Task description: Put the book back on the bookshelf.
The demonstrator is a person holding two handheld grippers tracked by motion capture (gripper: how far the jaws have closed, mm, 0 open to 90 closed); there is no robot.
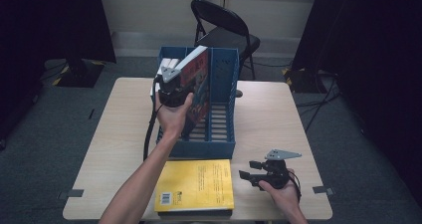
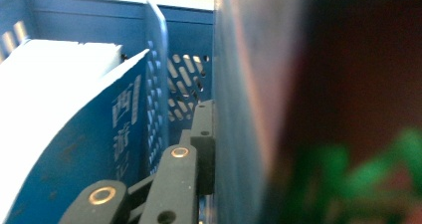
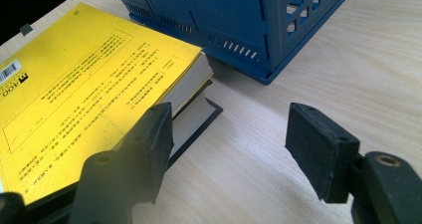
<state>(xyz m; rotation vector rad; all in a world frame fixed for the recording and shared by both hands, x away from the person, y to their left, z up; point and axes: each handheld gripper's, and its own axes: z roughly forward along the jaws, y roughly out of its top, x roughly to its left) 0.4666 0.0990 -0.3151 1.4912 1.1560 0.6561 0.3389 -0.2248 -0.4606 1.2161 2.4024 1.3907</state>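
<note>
From above we look forward and down on the table. Our gripper views sit close behind their jaws; all three share the blue rack.

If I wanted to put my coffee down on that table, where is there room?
The widest bare patch of table lies right of the blue rack. A narrower strip runs left of the rack, out to the table's left edge. The near edge is crowded: the yellow book lies in front of the rack, with the right gripper beside it. The left gripper holds a book in the rack.
</note>
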